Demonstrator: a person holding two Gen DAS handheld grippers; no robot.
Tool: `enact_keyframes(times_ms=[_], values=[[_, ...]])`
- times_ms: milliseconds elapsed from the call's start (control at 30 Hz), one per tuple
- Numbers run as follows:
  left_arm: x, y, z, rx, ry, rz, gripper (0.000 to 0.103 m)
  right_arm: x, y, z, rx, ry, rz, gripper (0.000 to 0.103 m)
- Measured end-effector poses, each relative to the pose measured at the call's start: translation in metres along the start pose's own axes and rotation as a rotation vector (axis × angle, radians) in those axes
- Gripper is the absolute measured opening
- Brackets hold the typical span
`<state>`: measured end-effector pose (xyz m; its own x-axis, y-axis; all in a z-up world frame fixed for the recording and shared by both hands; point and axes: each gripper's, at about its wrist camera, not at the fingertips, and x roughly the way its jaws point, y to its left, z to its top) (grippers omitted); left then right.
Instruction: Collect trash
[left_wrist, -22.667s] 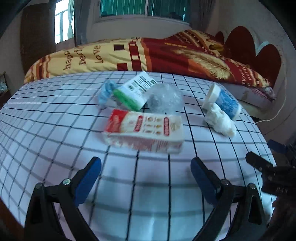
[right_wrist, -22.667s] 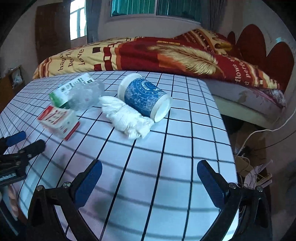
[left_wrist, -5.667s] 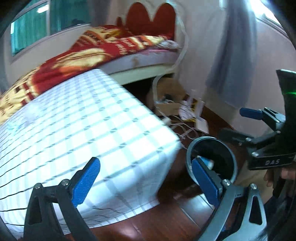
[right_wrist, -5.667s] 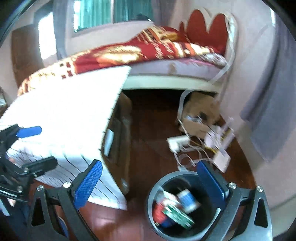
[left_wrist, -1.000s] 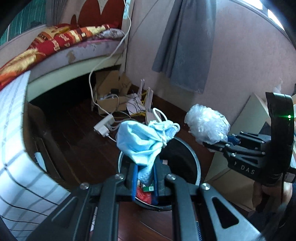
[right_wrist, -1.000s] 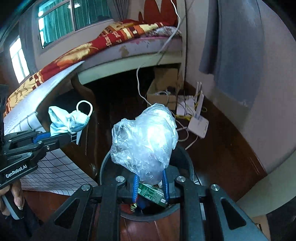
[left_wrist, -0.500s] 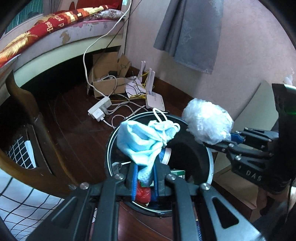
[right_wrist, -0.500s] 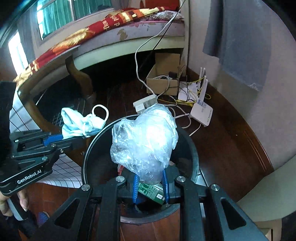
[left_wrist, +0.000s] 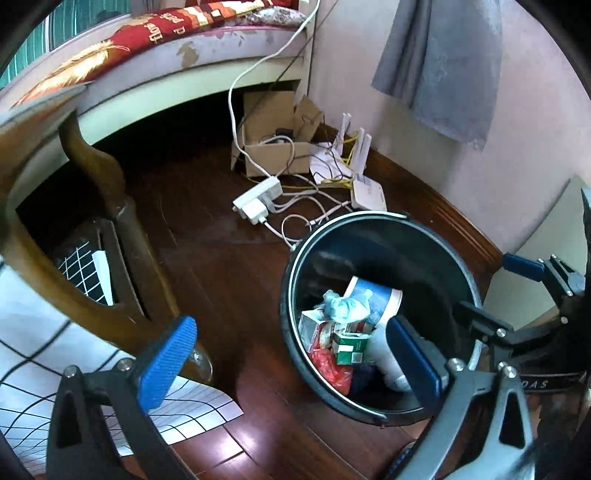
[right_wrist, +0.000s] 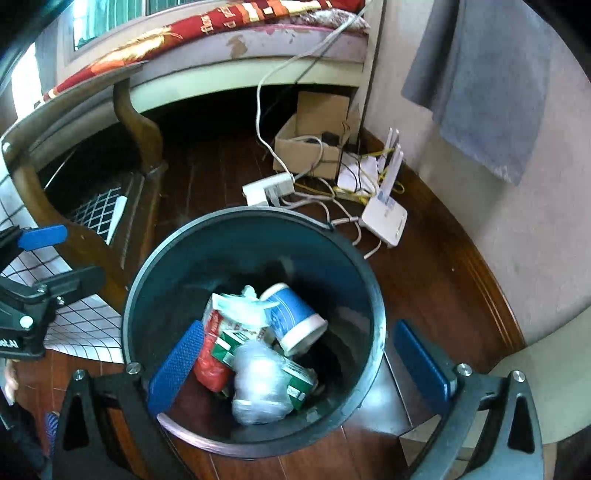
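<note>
A dark round trash bin (right_wrist: 177, 254) stands on the wooden floor and also shows in the left wrist view (left_wrist: 369, 218). Inside lie a blue paper cup (right_wrist: 291, 314), a green carton (right_wrist: 295, 376), a crumpled clear plastic bag (right_wrist: 258, 384), a light blue face mask (left_wrist: 343, 304) and red packaging (right_wrist: 210, 369). My right gripper (right_wrist: 301, 365) is open and empty directly above the bin. My left gripper (left_wrist: 291, 358) is open and empty over the bin's left rim. The right gripper also shows in the left wrist view (left_wrist: 495, 291).
A wooden table leg (left_wrist: 122, 236) and checked tablecloth (left_wrist: 33, 343) stand left of the bin. A power strip (left_wrist: 258, 201), cables, a white router (right_wrist: 384, 218) and a cardboard box (left_wrist: 275, 147) lie behind it by the wall. A bed (left_wrist: 155, 48) is beyond.
Both grippers have opened. The face mask has dropped from the left gripper and the plastic bag from the right; both now lie in the bin.
</note>
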<state>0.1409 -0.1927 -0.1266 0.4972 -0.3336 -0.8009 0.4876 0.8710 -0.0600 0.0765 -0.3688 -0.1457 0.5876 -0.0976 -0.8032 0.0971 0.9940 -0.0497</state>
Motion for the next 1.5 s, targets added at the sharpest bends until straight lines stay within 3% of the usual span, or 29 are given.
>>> enact_keyframes(times_ms=[233, 500, 867, 1200, 1333, 1500], values=[[-0.032, 0.007, 0.004, -0.004, -0.051, 0.008, 0.103, -0.037, 0.02, 0.018, -0.017, -0.049, -0.009, 0.103], [-0.094, 0.028, 0.0, -0.031, -0.116, 0.045, 0.103, -0.091, 0.052, 0.03, -0.026, -0.072, -0.001, 0.103], [-0.174, 0.058, -0.027, -0.06, -0.18, 0.105, 0.103, -0.17, 0.1, 0.023, -0.006, -0.113, 0.028, 0.103], [-0.235, 0.052, -0.045, -0.057, -0.249, 0.14, 0.103, -0.238, 0.122, 0.012, 0.018, -0.171, -0.008, 0.103], [-0.264, 0.053, -0.054, -0.09, -0.326, 0.161, 0.103, -0.264, 0.129, 0.009, 0.03, -0.211, 0.017, 0.103], [-0.283, 0.054, -0.057, -0.12, -0.36, 0.161, 0.103, -0.287, 0.137, 0.004, -0.008, -0.245, 0.002, 0.103]])
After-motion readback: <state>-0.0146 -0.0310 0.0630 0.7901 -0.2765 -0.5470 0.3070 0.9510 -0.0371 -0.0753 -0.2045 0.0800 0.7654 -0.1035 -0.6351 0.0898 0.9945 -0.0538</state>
